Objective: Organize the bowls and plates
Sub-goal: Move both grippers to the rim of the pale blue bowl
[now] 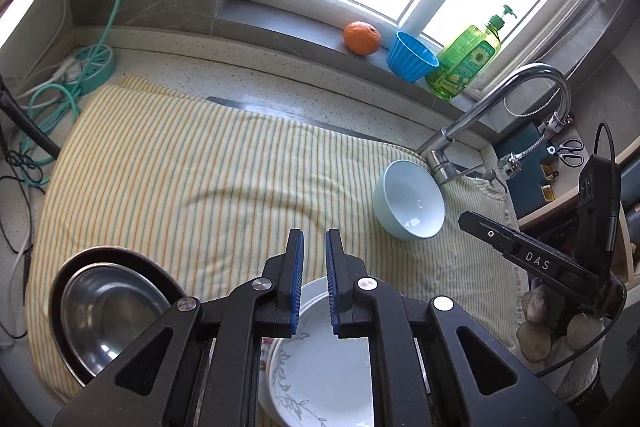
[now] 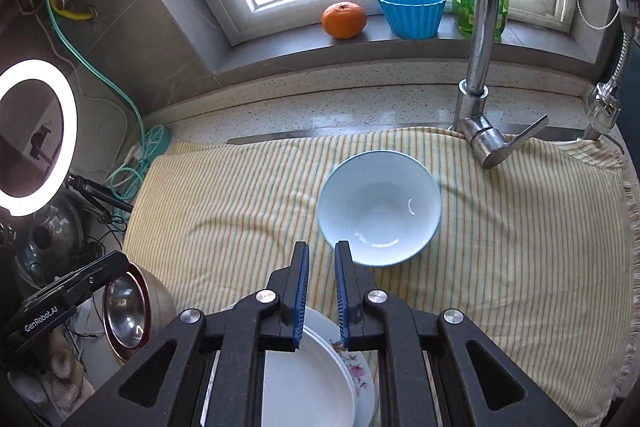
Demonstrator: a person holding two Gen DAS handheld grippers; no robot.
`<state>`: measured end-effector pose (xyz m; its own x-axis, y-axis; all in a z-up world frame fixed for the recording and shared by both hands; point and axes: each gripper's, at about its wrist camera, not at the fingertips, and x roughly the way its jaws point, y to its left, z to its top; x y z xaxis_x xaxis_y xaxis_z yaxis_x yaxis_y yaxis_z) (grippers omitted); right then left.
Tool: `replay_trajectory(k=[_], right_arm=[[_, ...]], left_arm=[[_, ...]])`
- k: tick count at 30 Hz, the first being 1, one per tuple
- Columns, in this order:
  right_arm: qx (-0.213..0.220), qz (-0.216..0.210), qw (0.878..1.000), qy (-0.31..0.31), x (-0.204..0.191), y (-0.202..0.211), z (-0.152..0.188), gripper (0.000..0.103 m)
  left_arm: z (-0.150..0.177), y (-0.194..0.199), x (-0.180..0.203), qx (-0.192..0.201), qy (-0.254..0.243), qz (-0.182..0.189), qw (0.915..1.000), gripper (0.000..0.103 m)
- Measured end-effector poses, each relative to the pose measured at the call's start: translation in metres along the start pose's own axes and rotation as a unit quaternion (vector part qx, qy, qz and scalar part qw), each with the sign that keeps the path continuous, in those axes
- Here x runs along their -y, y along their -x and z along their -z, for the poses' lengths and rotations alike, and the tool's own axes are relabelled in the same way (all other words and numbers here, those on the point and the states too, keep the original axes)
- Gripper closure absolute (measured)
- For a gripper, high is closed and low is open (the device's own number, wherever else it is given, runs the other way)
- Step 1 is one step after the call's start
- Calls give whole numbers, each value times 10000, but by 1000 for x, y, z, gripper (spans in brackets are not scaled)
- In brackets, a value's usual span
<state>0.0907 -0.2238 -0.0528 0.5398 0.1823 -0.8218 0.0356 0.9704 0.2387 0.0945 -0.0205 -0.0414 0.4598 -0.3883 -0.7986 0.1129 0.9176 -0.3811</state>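
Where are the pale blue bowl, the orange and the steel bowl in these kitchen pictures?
pale blue bowl (image 2: 379, 205): right wrist view, inside bottom of the bowl.
orange (image 2: 344, 20): right wrist view, middle of the fruit.
steel bowl (image 1: 108, 311): left wrist view, shiny inner wall.

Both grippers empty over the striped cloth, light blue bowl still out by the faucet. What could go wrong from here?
1. The light blue bowl sits on a rumpled striped cloth; a one-sided rim pinch may tip or slide it.
2. The faucet and its lever hang close behind the bowl, so a lift could clip them.
3. The plates lie directly under the shut right gripper and left gripper; dropping low may knock the stack.
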Motion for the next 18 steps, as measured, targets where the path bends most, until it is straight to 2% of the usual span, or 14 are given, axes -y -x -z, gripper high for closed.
replay_trajectory(k=[7, 18], right_arm=[[-14, 230, 9997, 46, 34, -12, -7, 91], [-145, 219, 9996, 122, 63, -38, -20, 91]], left_arm=[[-10, -32, 27, -147, -89, 147, 9997, 95], [-21, -80, 59, -334, -192, 183, 9991, 95]])
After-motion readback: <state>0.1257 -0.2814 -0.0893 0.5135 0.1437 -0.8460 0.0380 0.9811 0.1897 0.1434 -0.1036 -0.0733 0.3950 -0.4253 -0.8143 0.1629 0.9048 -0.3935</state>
